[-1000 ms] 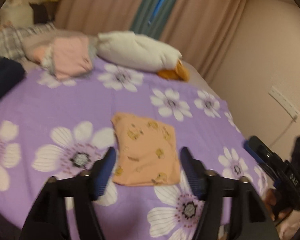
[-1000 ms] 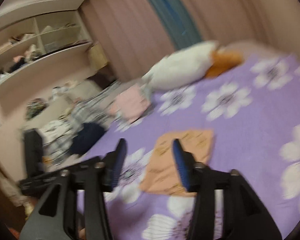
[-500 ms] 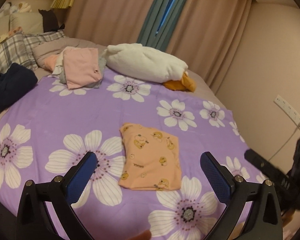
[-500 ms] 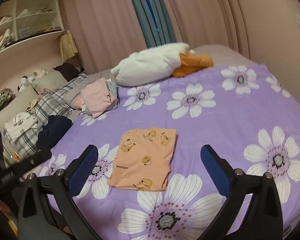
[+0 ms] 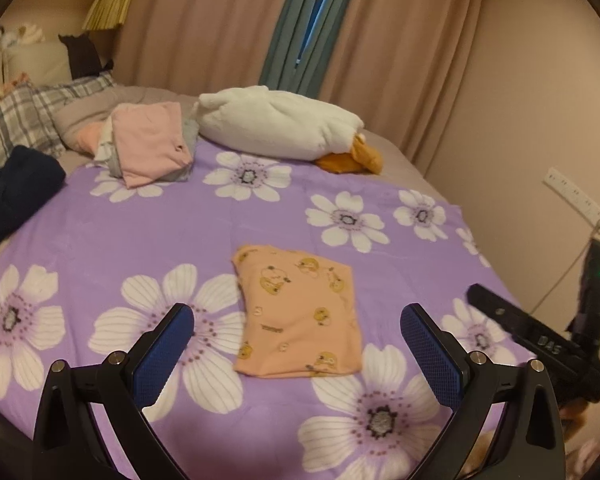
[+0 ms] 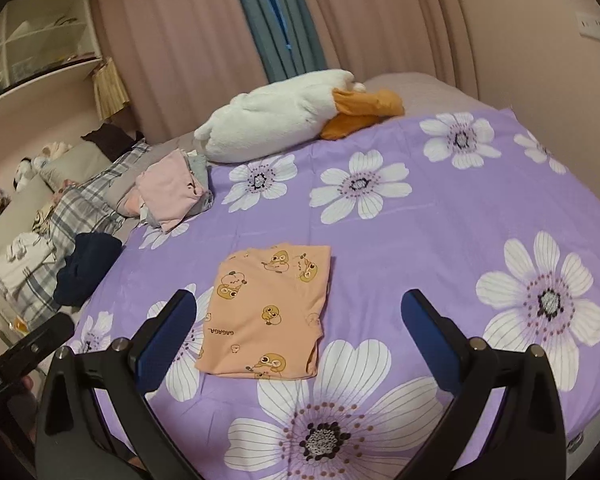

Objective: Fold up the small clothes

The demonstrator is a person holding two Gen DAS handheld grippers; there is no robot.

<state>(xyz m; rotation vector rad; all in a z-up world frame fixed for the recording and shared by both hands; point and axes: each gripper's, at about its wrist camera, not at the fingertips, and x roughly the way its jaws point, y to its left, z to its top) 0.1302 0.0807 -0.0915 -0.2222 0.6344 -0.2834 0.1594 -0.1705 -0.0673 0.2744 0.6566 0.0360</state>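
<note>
Clothes sit at your far left: a navy bundle (image 5: pixel 16 192) beside plaid fabric (image 5: pixel 24 120), then a pink folded stack (image 5: pixel 152 144) on the purple flowered sheet (image 5: pixel 140 232). Mid-bed, the folded peach garment (image 5: pixel 300 316) lies flat, with bare sheet all around it. Behind it rests a white plush duck (image 5: pixel 276 128). Your left gripper (image 5: pixel 296 356) and right gripper (image 6: pixel 298 340) both hover short of the garment, fingers spread wide and grasping nothing, jaws having just been opening. At right, the wall's power strip (image 5: pixel 572 196).

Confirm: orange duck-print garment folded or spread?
Folded. The orange garment lies as a compact rectangle on the purple bedspread, layered edges visible along its right side.
</note>
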